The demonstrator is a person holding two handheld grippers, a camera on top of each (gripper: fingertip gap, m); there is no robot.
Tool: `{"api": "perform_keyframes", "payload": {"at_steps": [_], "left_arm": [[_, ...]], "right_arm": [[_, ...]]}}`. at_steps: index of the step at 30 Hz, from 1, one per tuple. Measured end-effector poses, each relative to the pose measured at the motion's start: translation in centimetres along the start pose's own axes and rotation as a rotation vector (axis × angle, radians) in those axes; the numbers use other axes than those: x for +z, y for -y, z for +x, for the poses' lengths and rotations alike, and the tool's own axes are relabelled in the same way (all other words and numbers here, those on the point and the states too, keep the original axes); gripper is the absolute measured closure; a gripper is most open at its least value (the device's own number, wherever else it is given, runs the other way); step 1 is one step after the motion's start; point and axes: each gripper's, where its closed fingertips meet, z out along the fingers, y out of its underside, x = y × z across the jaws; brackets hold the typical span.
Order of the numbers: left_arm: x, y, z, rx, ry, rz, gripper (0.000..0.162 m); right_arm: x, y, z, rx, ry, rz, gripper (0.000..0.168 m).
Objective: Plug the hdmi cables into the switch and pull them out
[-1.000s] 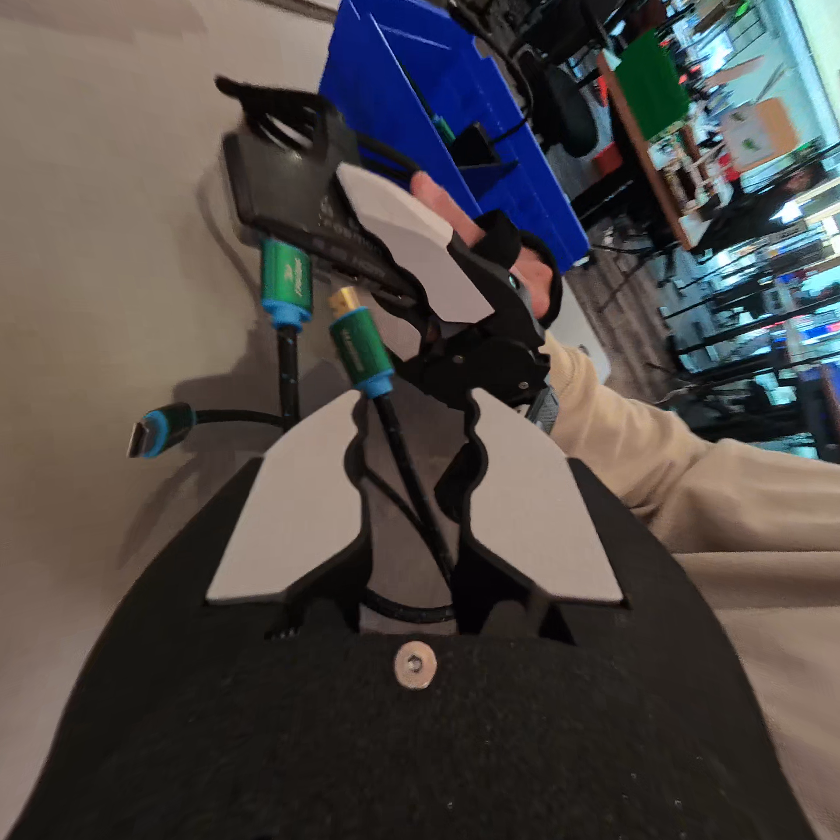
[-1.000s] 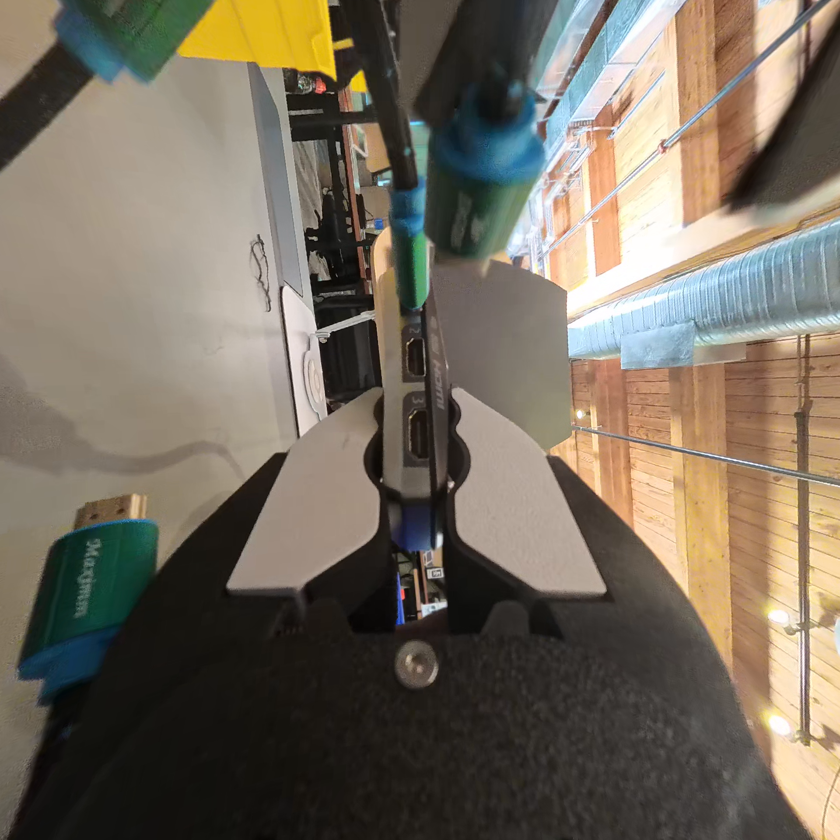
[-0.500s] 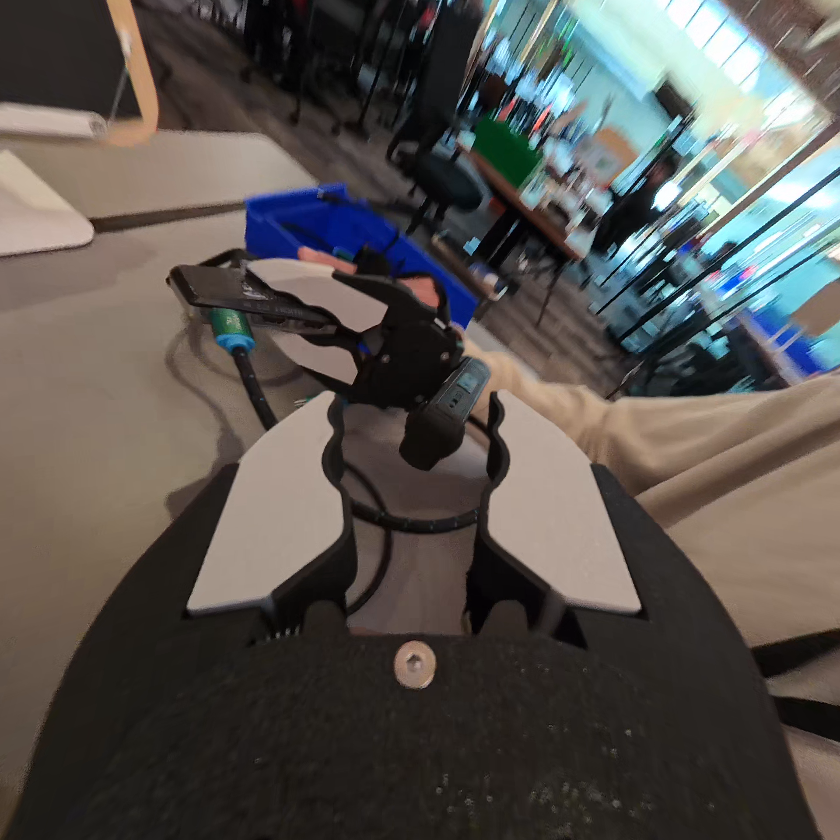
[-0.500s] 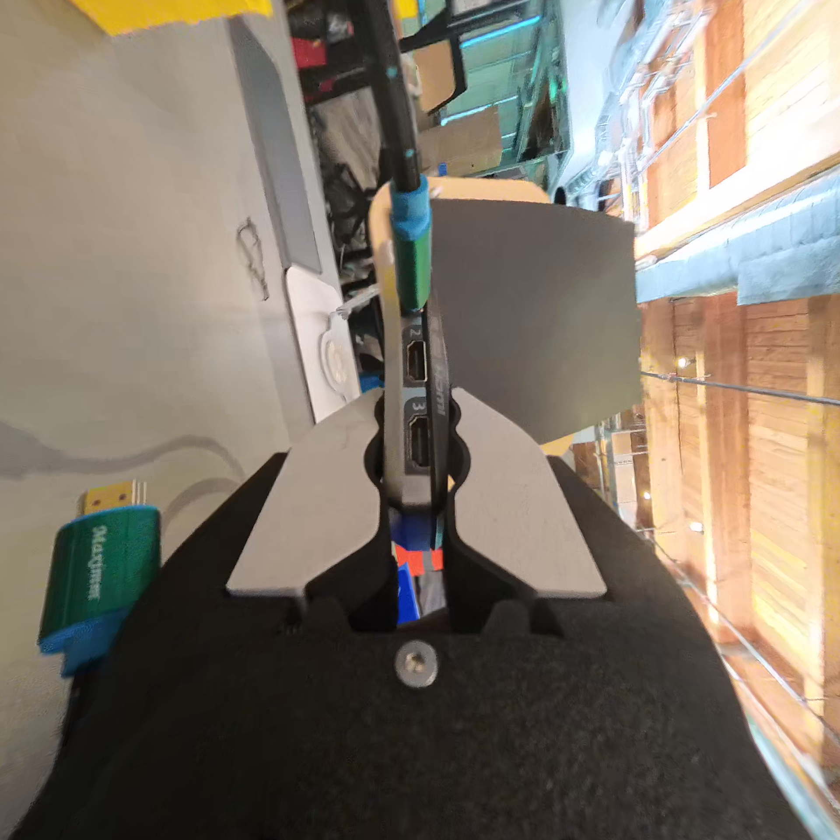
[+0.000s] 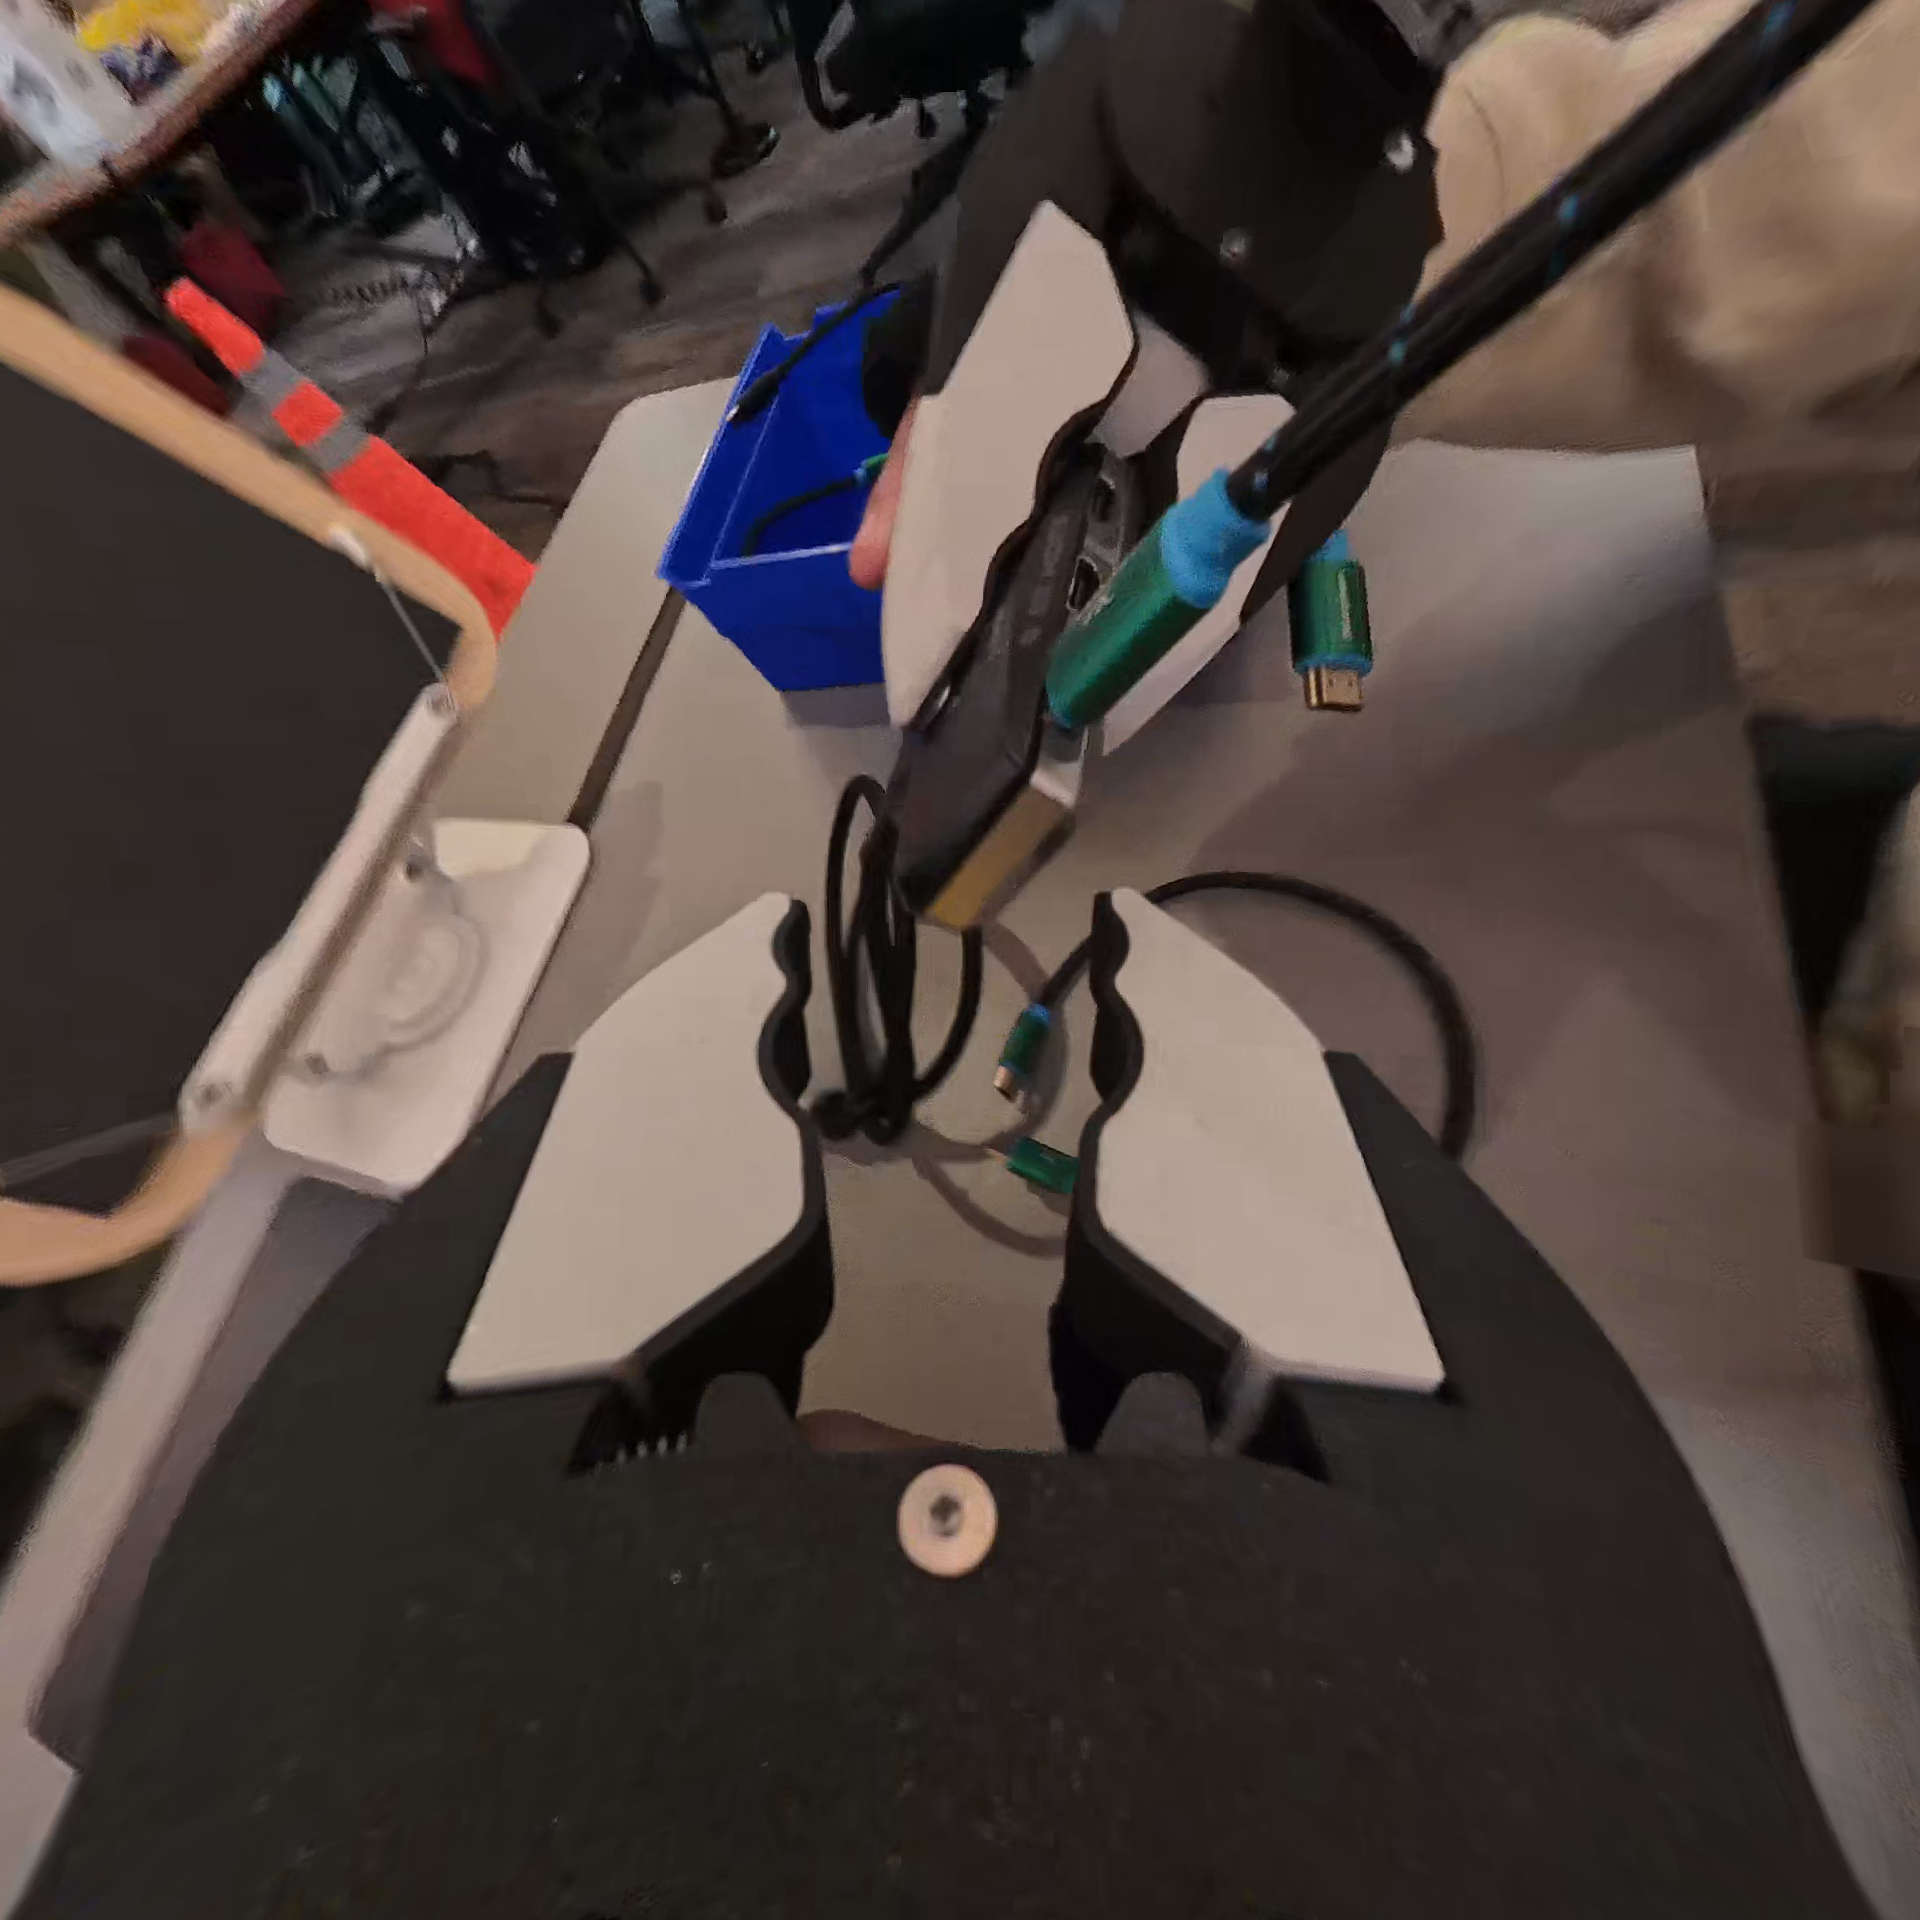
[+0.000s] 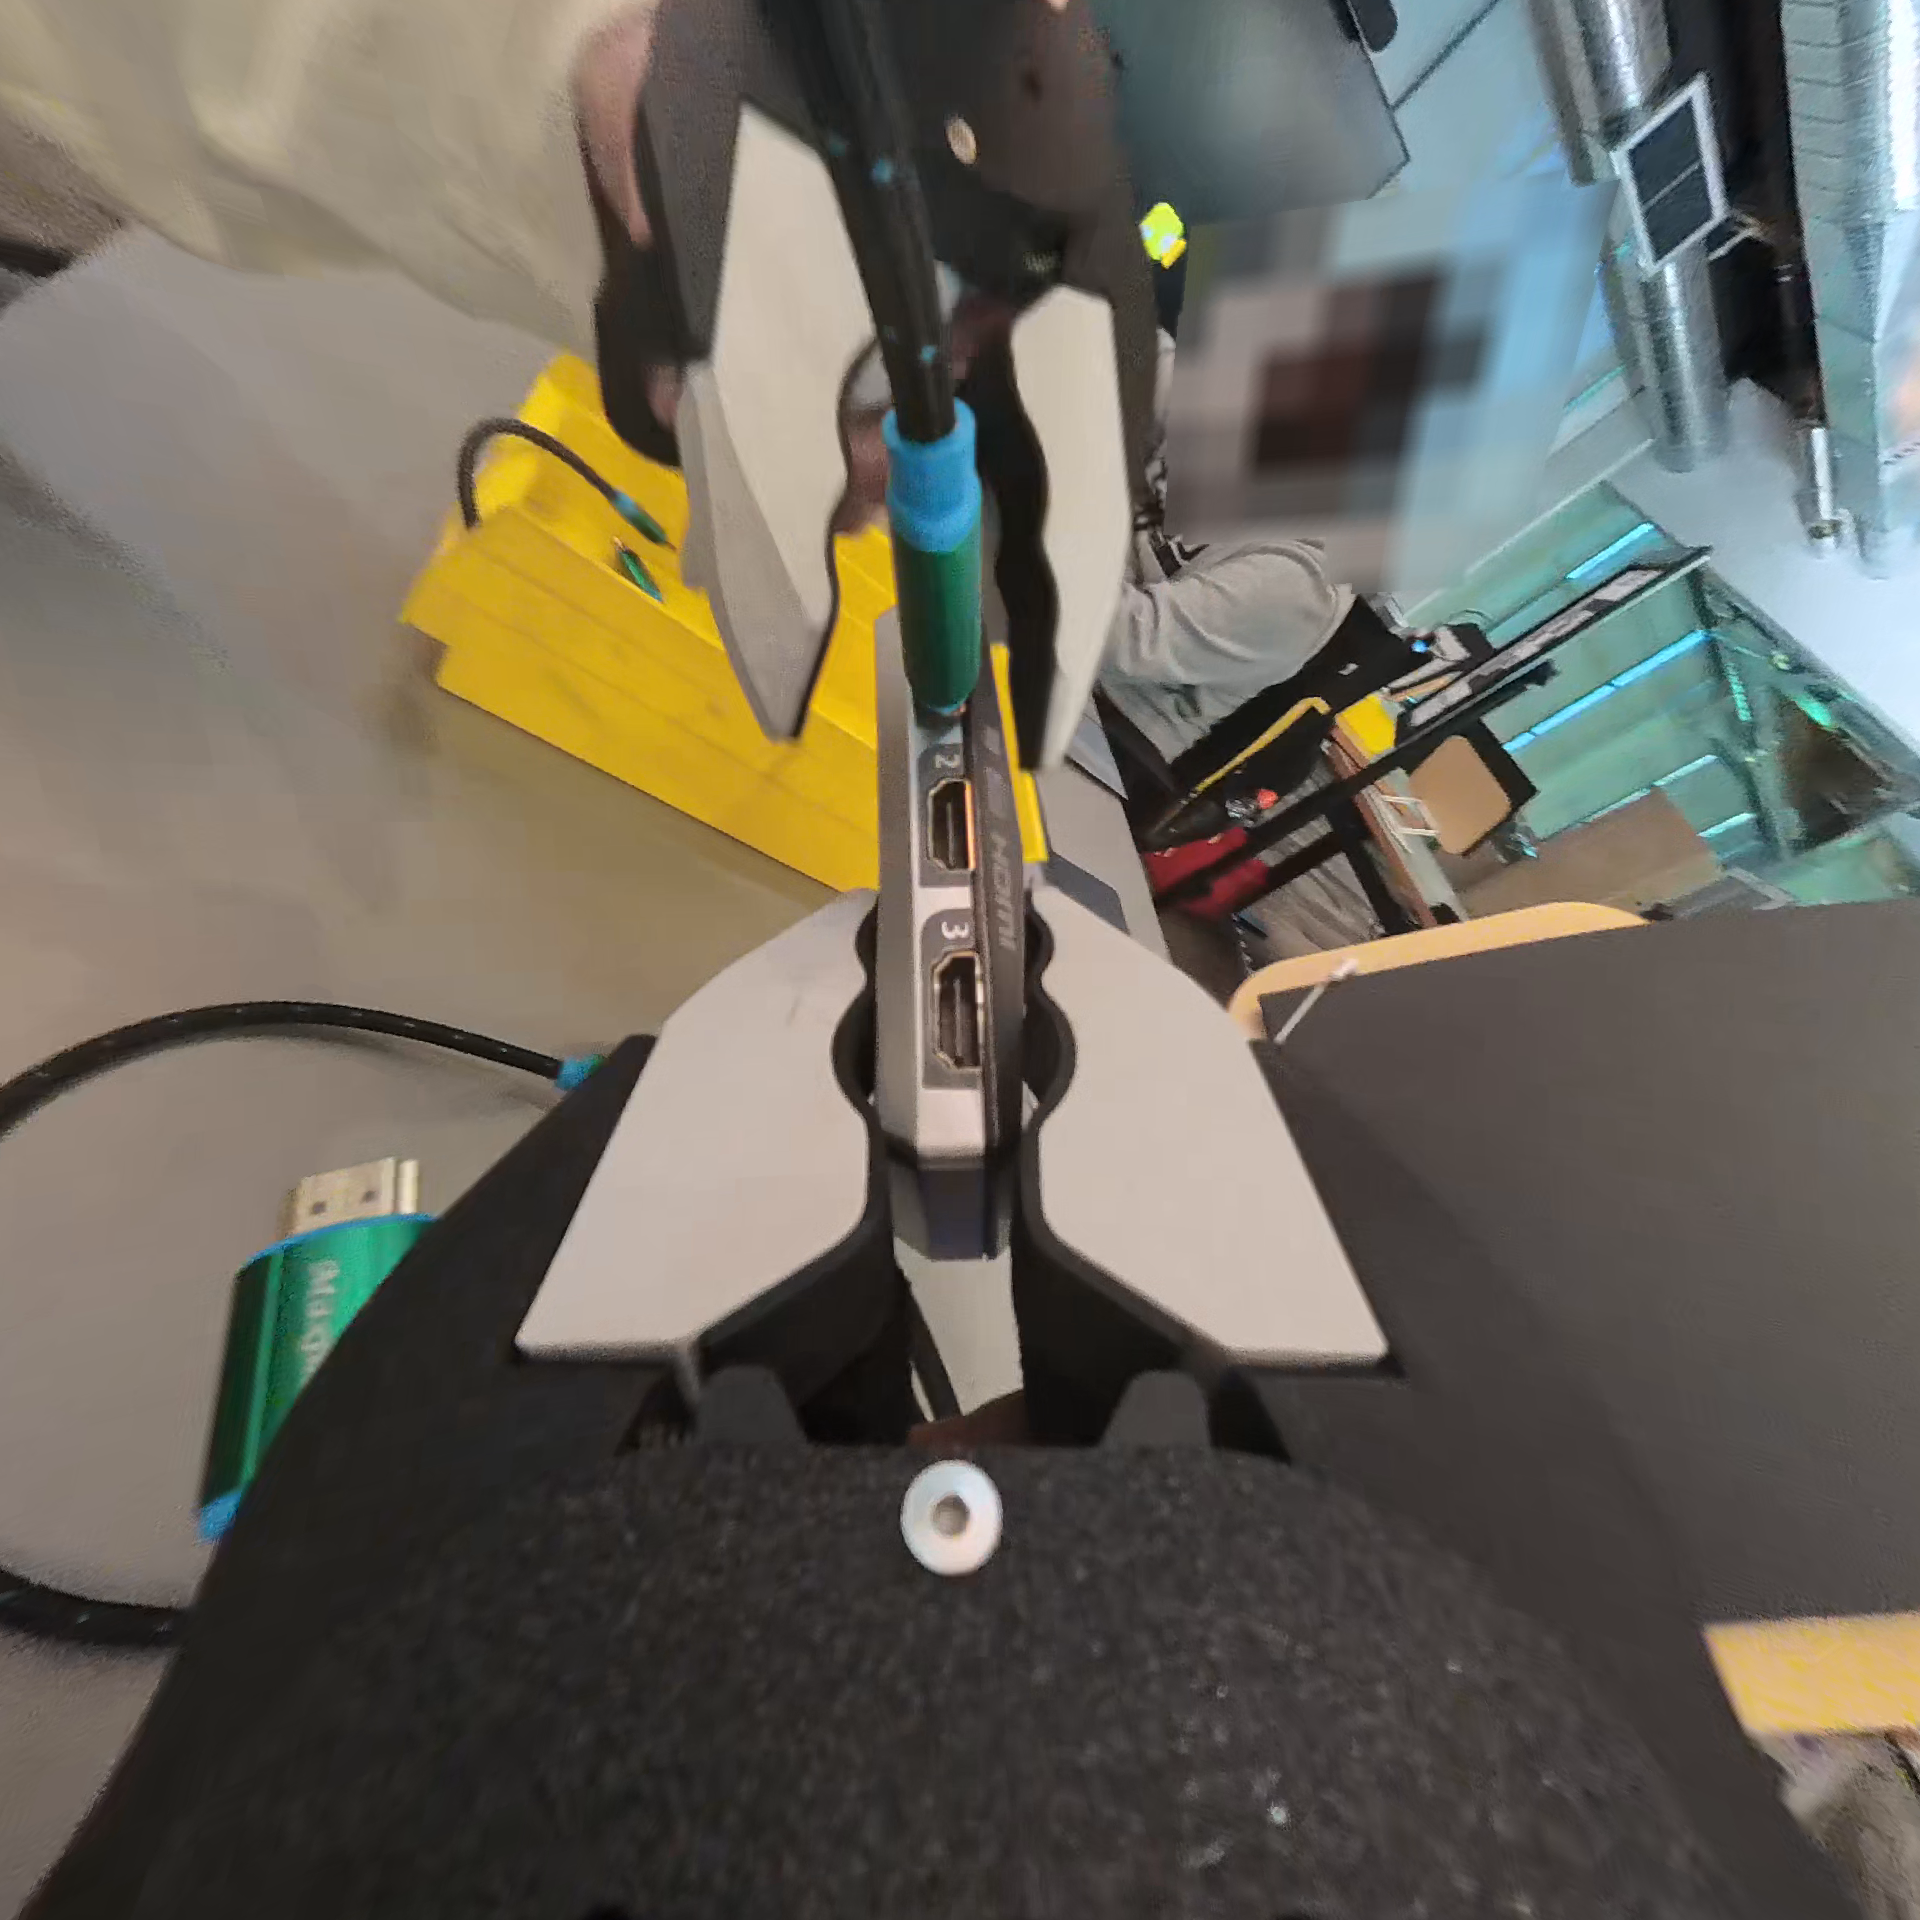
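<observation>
Fingers of the right gripper (image 6: 951,1049) clamp the switch (image 6: 948,997) at frame centre in the right wrist view, edge-on with its ports facing the camera, likely to brace it against plugging and pulling loads. At upper centre, the left gripper (image 6: 914,623) stands spread around the one plugged green HDMI connector (image 6: 938,613), apparently positioned to grasp it. A loose green connector (image 6: 301,1340) hangs at lower left, clear of both empty ports.

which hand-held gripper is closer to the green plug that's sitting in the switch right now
Left. The left hand-held gripper is open with its fingers either side of the plugged-in green plug. The right hand-held gripper clamps the switch two ports farther down.
</observation>
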Motion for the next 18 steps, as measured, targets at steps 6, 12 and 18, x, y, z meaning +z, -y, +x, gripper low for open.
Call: {"api": "perform_keyframes", "payload": {"at_steps": [6, 12, 18], "left_arm": [[2.3, 1.8, 1.5, 0.227, 0.000, 0.062, 0.137], [2.3, 0.5, 1.7, 0.257, 0.016, 0.018, 0.141], [2.6, 1.1, 1.6, 0.247, 0.013, 0.047, 0.140]], "right_arm": [[-0.7, 0.8, -1.0, 0.133, 0.092, 0.067, 0.146], [-2.2, -2.3, -2.0, 0.183, 0.162, -0.047, 0.148], [-1.9, -3.1, -2.0, 0.089, 0.111, -0.111, 0.148]]}}
